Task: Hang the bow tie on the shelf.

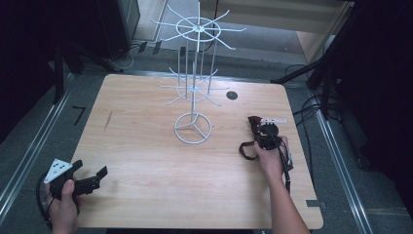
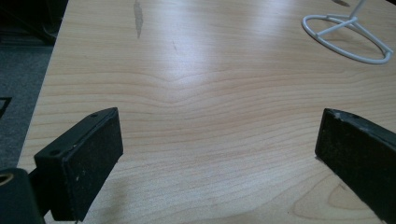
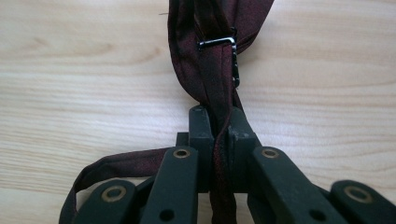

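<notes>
right gripper point(image 3: 219, 135) jaws clamped on dark maroon fabric strap with metal clip point(image 3: 219, 46), lying on wooden table point(image 1: 146, 146) right of white wire rack point(image 1: 194, 92), likely for hanging. left gripper point(image 2: 219, 154) wide open, empty.
</notes>
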`<state>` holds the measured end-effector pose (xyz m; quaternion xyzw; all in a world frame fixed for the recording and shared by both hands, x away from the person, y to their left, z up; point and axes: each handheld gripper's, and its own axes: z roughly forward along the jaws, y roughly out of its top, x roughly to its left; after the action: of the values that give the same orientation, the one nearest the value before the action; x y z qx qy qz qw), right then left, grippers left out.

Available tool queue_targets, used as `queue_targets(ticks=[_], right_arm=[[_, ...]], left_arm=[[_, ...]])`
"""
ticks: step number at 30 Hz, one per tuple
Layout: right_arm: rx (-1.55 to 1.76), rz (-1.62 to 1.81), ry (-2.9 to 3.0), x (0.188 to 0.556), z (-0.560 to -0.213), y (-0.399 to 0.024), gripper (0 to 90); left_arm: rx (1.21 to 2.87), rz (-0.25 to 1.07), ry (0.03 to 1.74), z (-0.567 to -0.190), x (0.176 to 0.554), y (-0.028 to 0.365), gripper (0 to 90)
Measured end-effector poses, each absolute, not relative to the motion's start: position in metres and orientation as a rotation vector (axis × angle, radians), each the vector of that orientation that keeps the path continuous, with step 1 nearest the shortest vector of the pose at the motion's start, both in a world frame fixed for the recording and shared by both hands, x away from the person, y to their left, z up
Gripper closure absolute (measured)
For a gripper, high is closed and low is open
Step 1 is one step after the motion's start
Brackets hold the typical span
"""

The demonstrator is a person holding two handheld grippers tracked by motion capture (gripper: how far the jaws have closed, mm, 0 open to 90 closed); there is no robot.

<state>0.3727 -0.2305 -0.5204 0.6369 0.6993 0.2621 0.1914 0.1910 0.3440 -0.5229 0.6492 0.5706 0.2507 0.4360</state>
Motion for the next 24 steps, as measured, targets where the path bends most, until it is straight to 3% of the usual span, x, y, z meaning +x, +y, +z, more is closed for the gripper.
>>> queue_targets(ticks=[24], right_arm=[[1.59, 1.067, 1.887, 0.365, -0.46, -0.195, 84.6]], left_arm=[[1.615, 0.623, 1.42, -0.523, 0.191, 0.344, 1.5]])
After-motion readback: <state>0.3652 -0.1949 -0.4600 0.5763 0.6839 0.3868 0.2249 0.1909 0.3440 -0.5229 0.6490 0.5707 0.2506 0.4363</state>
